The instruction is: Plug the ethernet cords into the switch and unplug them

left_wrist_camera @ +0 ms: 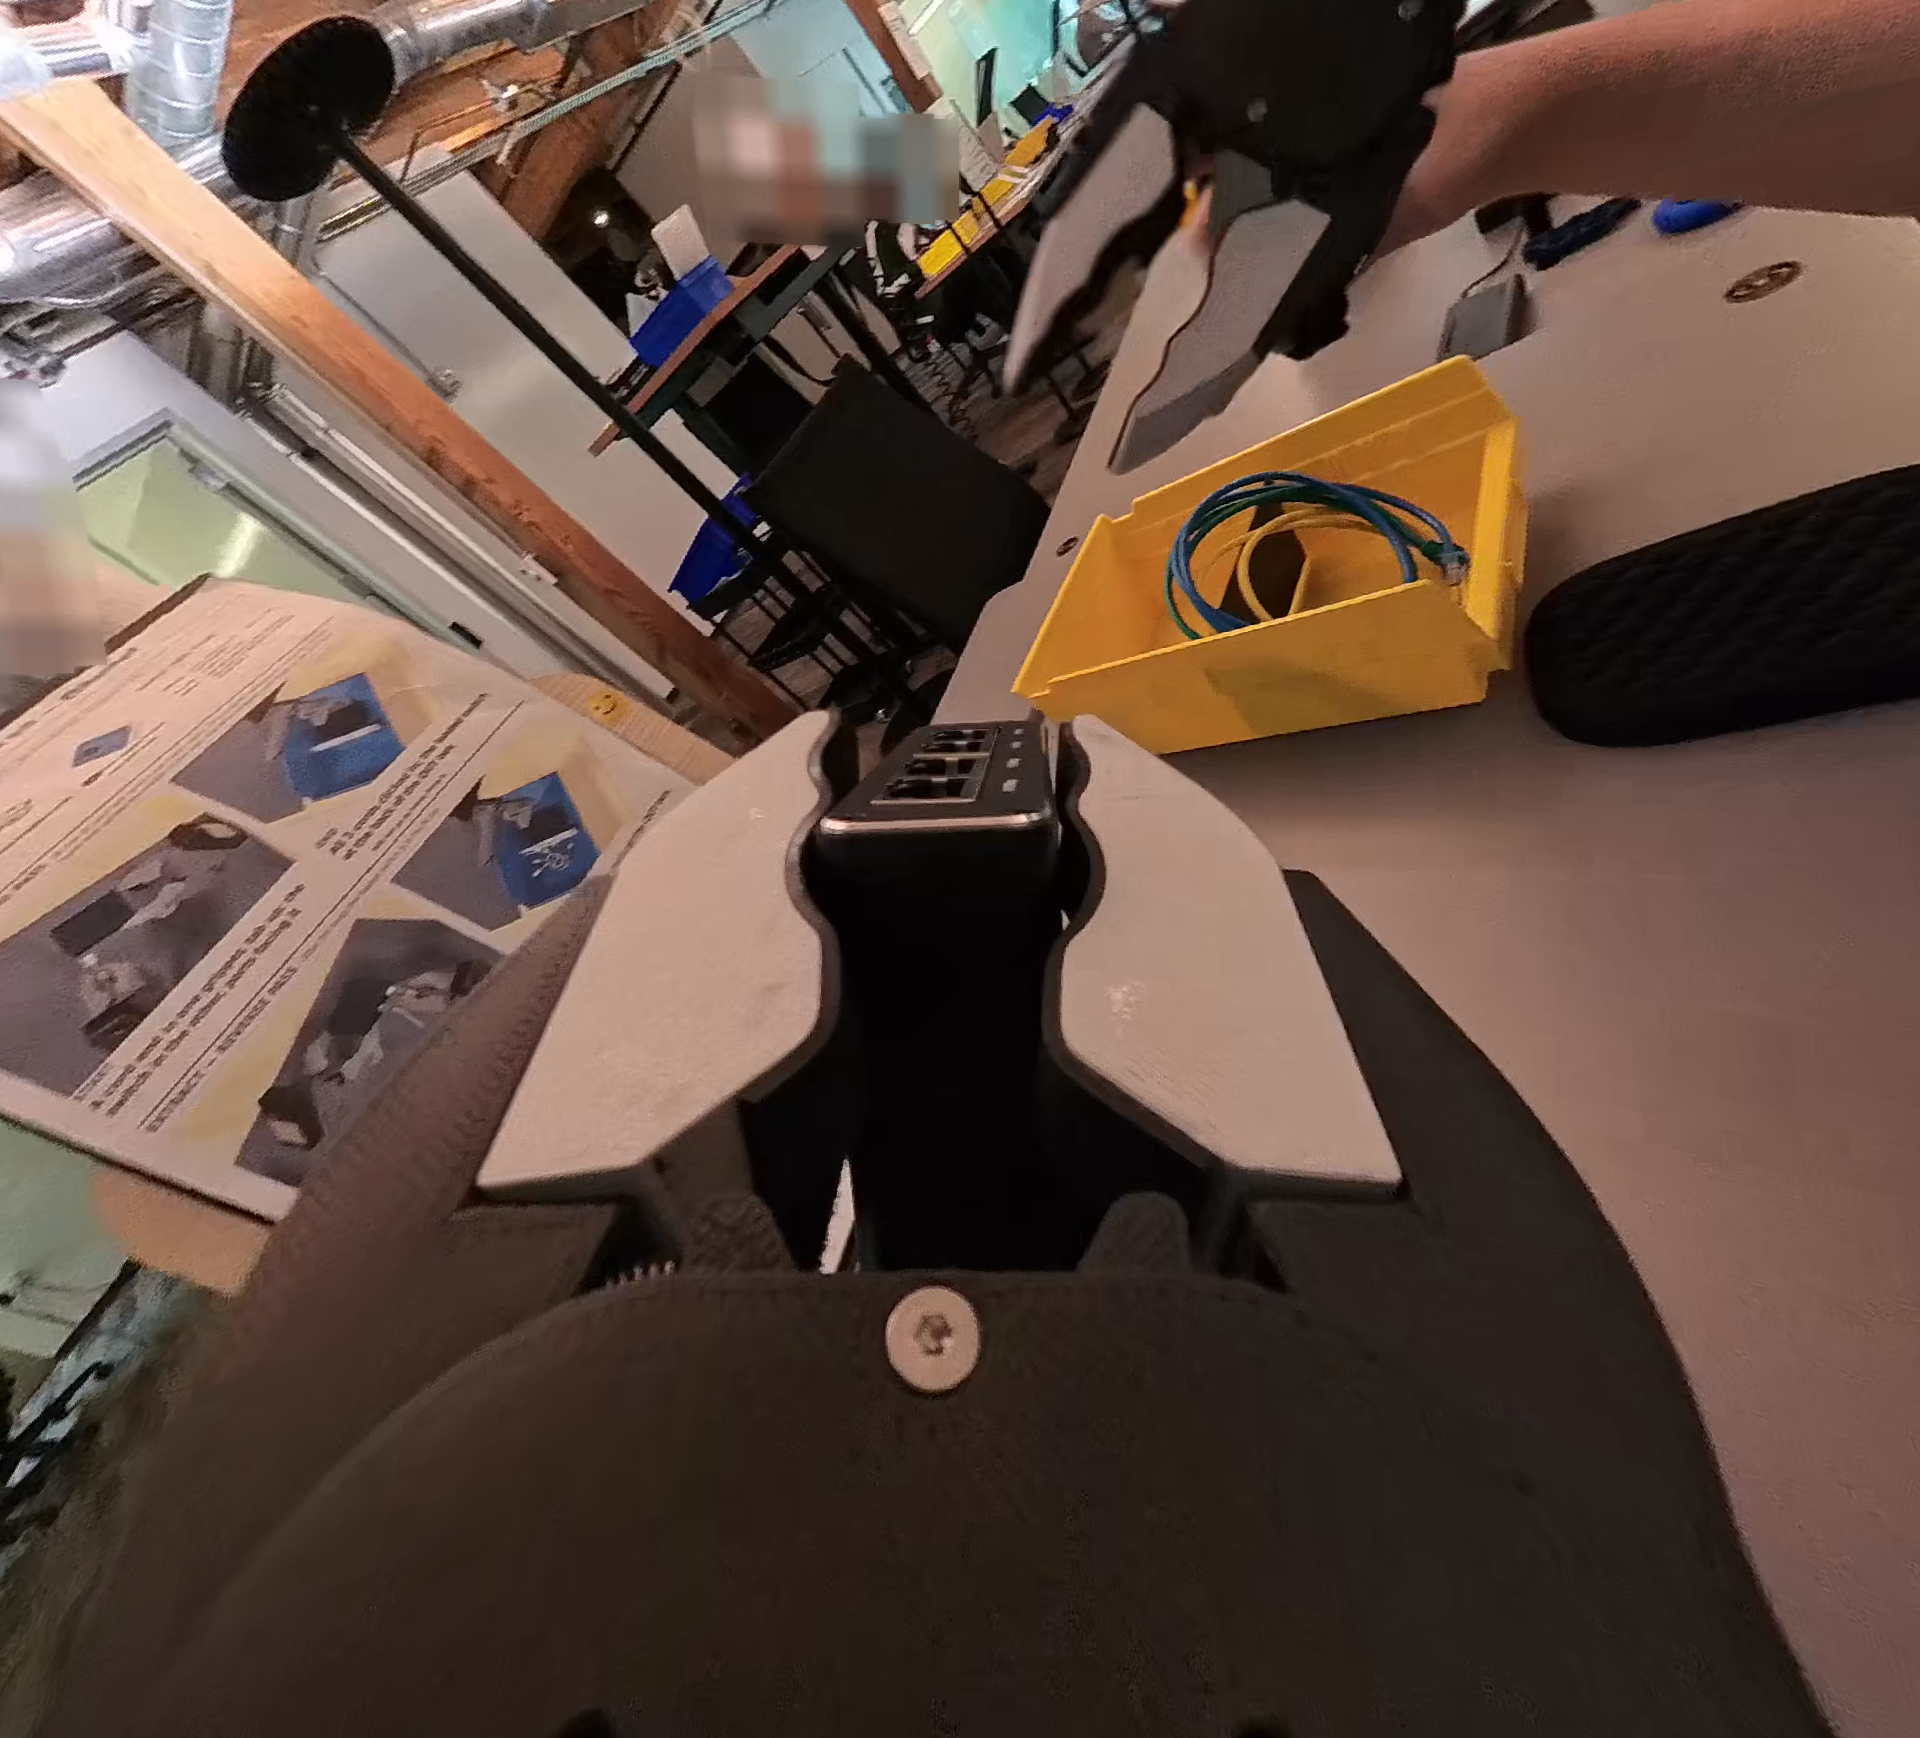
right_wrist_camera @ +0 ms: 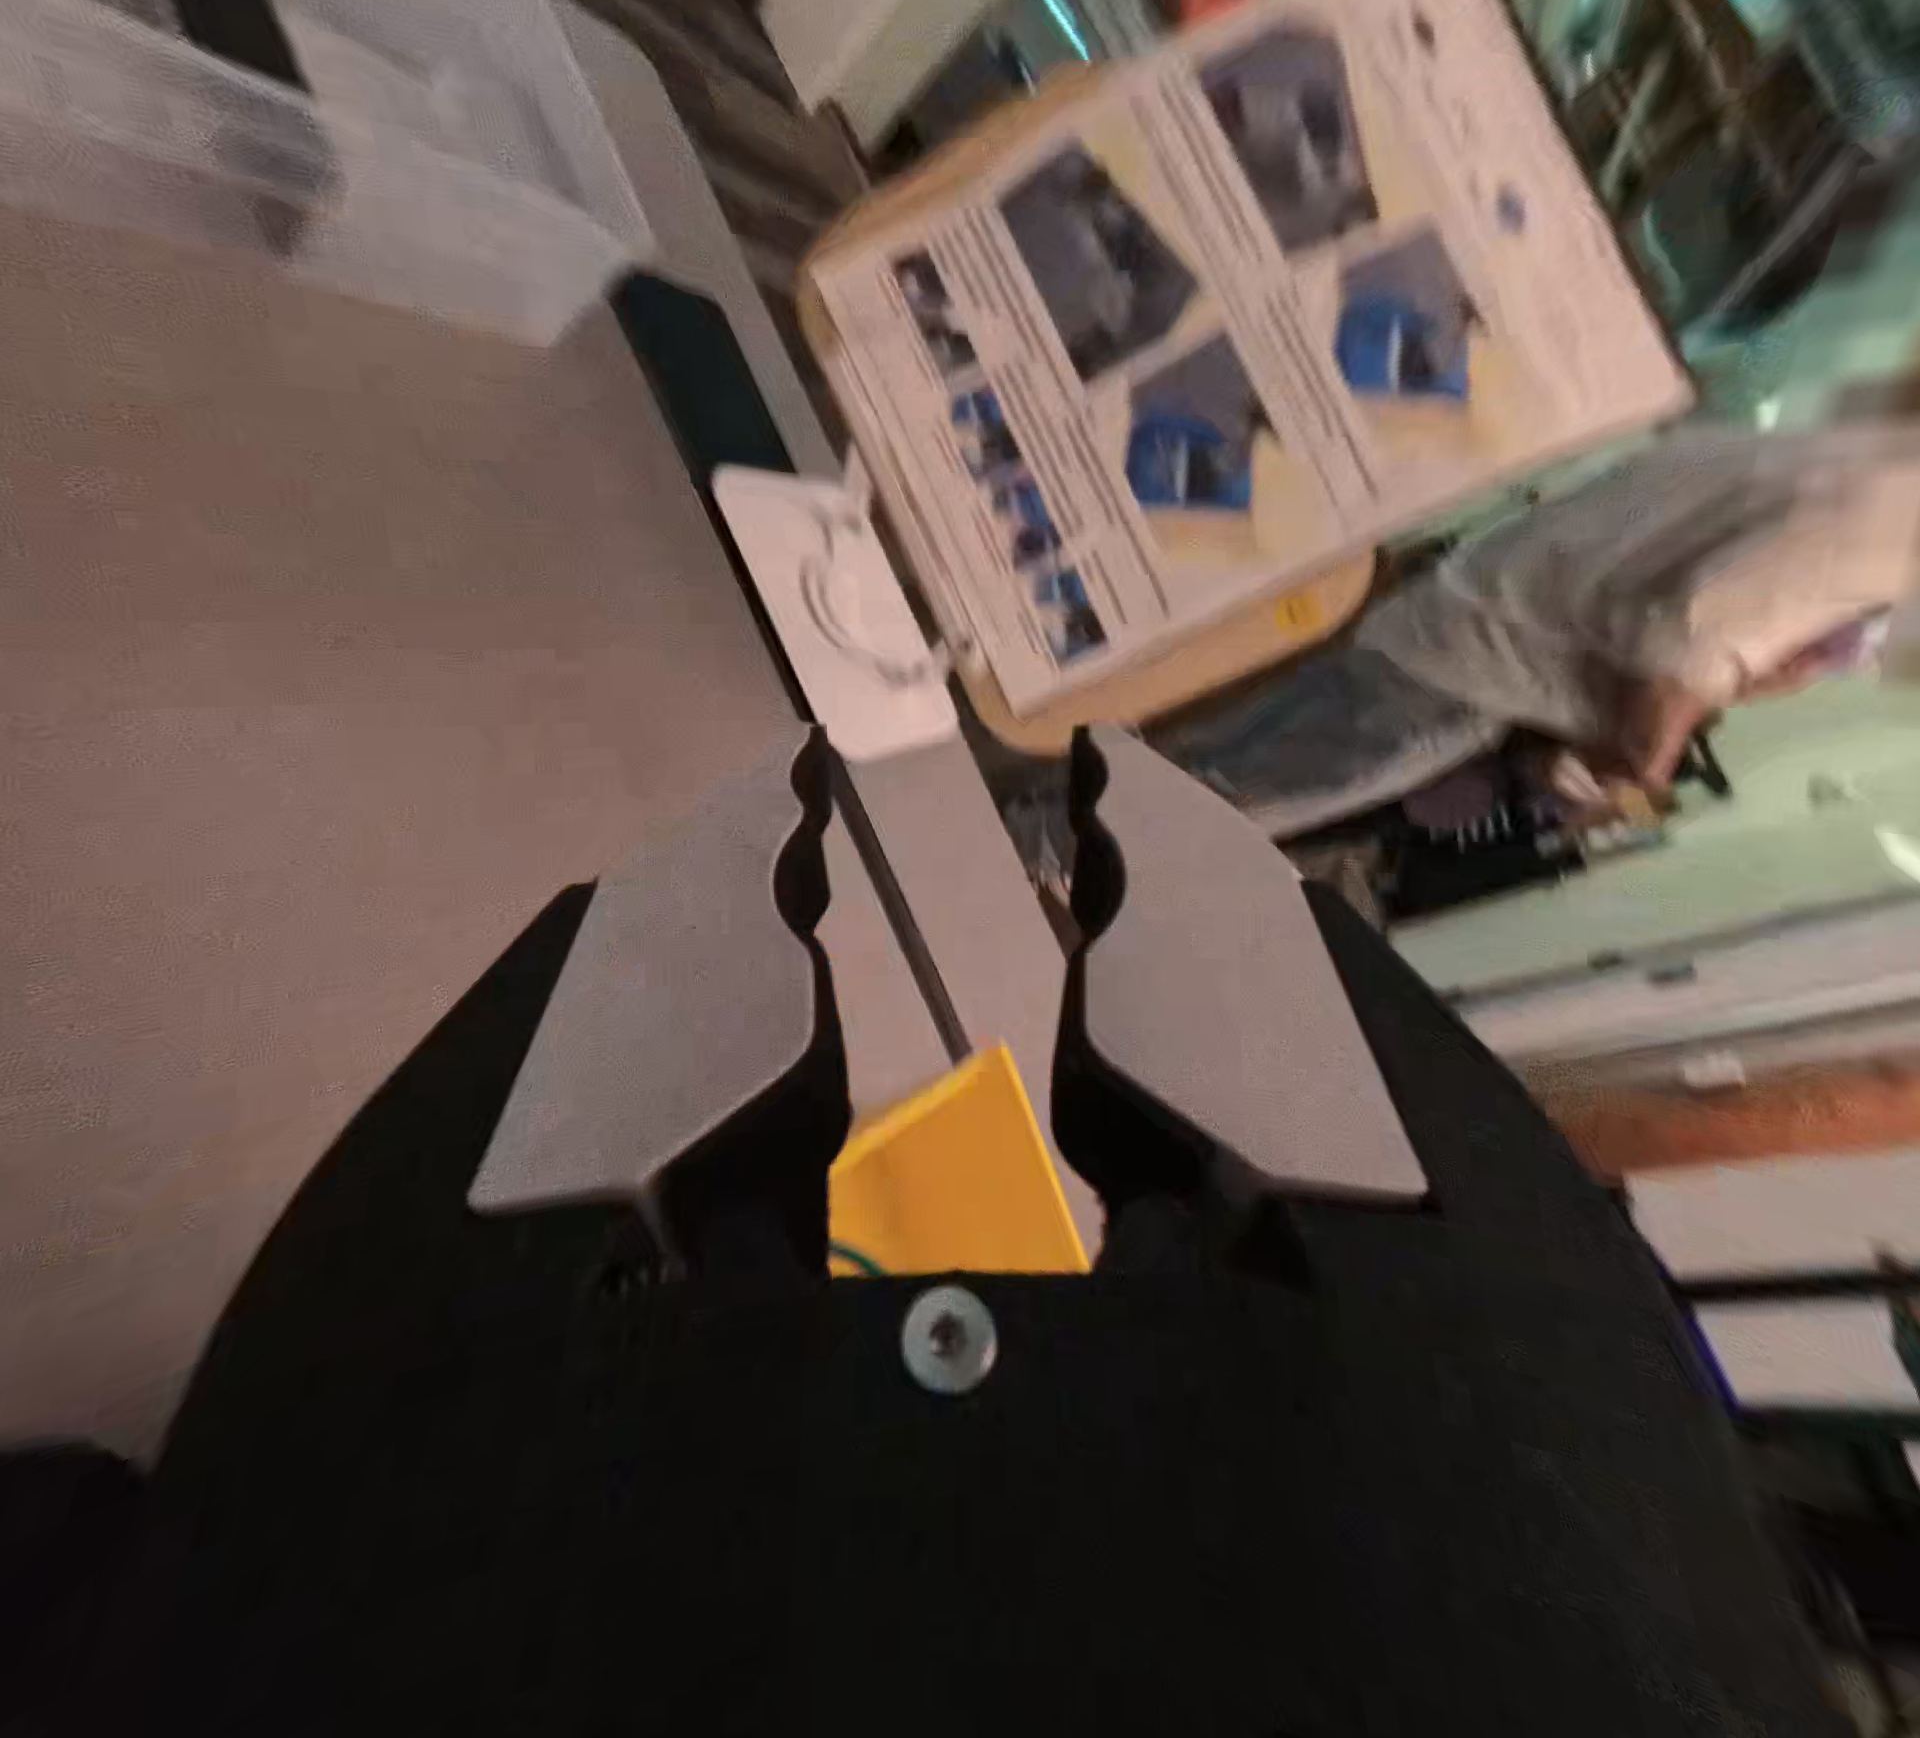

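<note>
My left gripper (left_wrist_camera: pixel 951 758) is shut on a black ethernet switch (left_wrist_camera: pixel 940 857), held off the grey table with its row of empty ports facing away from me. Blue, green and yellow ethernet cords (left_wrist_camera: pixel 1314 550) lie coiled in a yellow bin (left_wrist_camera: pixel 1247 680) on the table just beyond. My right gripper (left_wrist_camera: pixel 1070 400) hangs open and empty in the air above and behind the bin, held by a bare arm. In the blurred right wrist view the right gripper (right_wrist_camera: pixel 945 753) is open with nothing between its fingers, and a corner of the yellow bin (right_wrist_camera: pixel 956 1179) shows below.
A black padded rest (left_wrist_camera: pixel 1745 597) lies right of the bin on the grey table (left_wrist_camera: pixel 1507 1013). A small grey box (left_wrist_camera: pixel 1486 322) with a cable sits farther back. A printed instruction board (left_wrist_camera: pixel 260 857) stands off the table's left edge. A white square plate (right_wrist_camera: pixel 831 608) lies at the table's edge. Across from one pair of fingers to the other is roughly 20 cm.
</note>
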A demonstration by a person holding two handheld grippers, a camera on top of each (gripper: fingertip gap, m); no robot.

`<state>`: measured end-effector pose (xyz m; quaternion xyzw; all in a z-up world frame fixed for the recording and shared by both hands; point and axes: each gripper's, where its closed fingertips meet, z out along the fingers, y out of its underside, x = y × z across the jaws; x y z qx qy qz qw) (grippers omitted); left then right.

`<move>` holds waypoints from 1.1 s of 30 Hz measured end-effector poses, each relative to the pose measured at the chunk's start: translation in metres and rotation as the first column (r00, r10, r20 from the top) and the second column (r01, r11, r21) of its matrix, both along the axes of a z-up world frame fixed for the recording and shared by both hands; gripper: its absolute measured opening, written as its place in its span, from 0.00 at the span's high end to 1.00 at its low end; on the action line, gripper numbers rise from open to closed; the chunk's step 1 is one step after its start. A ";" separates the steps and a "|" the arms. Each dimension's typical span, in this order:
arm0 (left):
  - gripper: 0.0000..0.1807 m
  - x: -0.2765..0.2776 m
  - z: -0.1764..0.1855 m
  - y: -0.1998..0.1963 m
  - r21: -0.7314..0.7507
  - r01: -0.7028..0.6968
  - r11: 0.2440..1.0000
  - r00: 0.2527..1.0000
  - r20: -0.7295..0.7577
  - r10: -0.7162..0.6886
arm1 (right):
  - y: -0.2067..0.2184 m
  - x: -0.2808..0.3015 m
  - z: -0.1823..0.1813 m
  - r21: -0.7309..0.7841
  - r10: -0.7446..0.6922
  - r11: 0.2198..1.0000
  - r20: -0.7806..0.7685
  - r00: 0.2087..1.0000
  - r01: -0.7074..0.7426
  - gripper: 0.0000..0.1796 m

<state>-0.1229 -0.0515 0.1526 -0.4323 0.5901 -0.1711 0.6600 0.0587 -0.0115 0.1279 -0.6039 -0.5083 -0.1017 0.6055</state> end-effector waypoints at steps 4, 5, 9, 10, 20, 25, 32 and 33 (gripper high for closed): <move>0.80 0.009 -0.004 -0.013 -0.017 0.072 0.997 0.997 -0.008 -0.073 | -0.041 -0.113 0.008 -0.039 0.311 0.949 -0.022 0.950 -0.312 0.71; 0.80 0.010 -0.003 -0.017 -0.023 0.090 0.996 0.996 -0.003 -0.090 | -0.044 -0.129 0.006 -0.069 0.348 0.934 -0.055 0.936 -0.351 0.67; 0.80 0.013 0.000 -0.029 -0.055 0.162 0.985 0.987 0.024 -0.161 | -0.050 -0.169 -0.001 -0.124 0.451 0.863 -0.251 0.856 -0.490 0.63; 0.80 0.014 0.000 -0.032 -0.065 0.182 0.981 0.983 0.031 -0.181 | -0.050 -0.175 -0.003 -0.126 0.462 0.848 -0.299 0.835 -0.514 0.63; 0.65 -0.019 0.030 -0.018 -0.093 0.130 0.987 0.973 0.202 -0.109 | 0.001 -0.086 0.006 -0.010 0.146 0.989 -0.099 0.984 -0.147 0.81; 0.66 -0.046 0.040 -0.007 -0.124 0.084 0.989 0.970 0.236 -0.052 | 0.073 0.111 -0.041 -0.252 -0.323 0.902 0.144 0.935 0.350 0.81; 0.68 -0.047 0.033 0.002 -0.137 0.052 0.989 0.978 0.207 -0.023 | 0.093 0.216 -0.167 -0.589 -0.297 0.618 0.439 0.848 0.521 0.81; 0.68 -0.046 0.032 0.004 -0.138 0.043 0.990 0.980 0.200 -0.015 | 0.096 0.221 -0.178 -0.620 -0.277 0.593 0.442 0.853 0.514 0.81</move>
